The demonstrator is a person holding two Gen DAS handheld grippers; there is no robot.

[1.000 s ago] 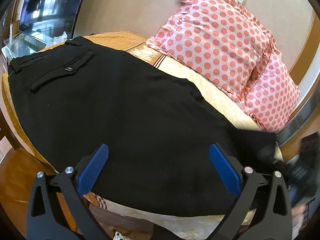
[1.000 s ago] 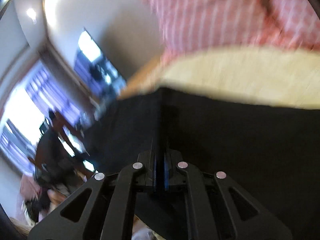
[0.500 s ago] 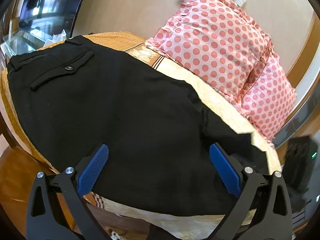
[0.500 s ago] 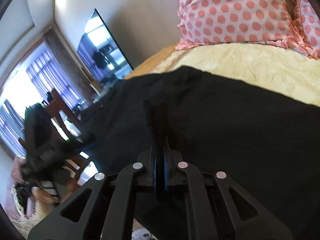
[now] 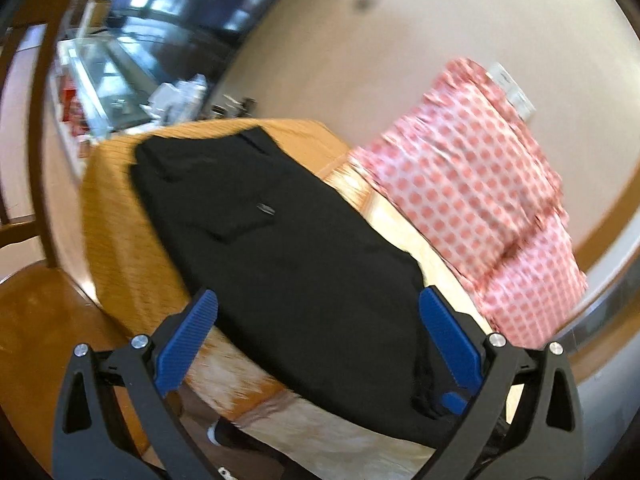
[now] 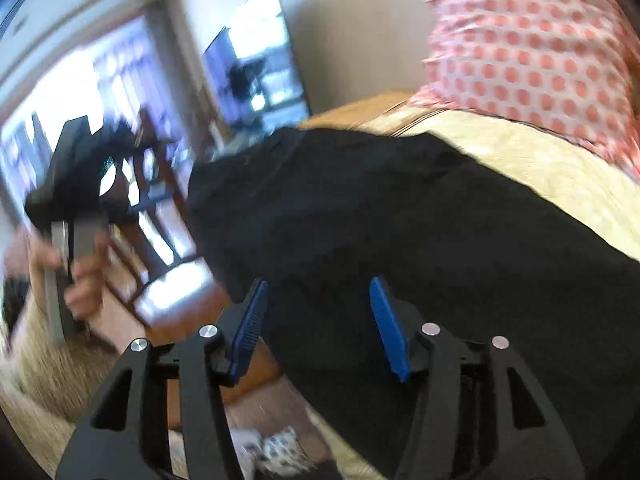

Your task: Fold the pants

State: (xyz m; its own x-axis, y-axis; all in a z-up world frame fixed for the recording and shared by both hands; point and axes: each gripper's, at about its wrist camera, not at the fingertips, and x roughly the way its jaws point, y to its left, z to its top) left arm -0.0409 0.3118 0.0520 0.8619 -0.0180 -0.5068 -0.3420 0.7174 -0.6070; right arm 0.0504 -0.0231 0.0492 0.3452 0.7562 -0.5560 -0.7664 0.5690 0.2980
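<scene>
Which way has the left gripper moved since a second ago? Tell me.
Yes. The left gripper has backed away: the pants and polka-dot pillow look smaller.

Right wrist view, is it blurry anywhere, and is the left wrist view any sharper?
Right wrist view: window area and the hand at left are smeared by motion and overexposed; the black pants and the right gripper read clearer. Left wrist view: also motion-blurred, with the polka-dot pillow dots streaked; the left gripper stays crisp. Both show fisheye bending at the edges.
</scene>
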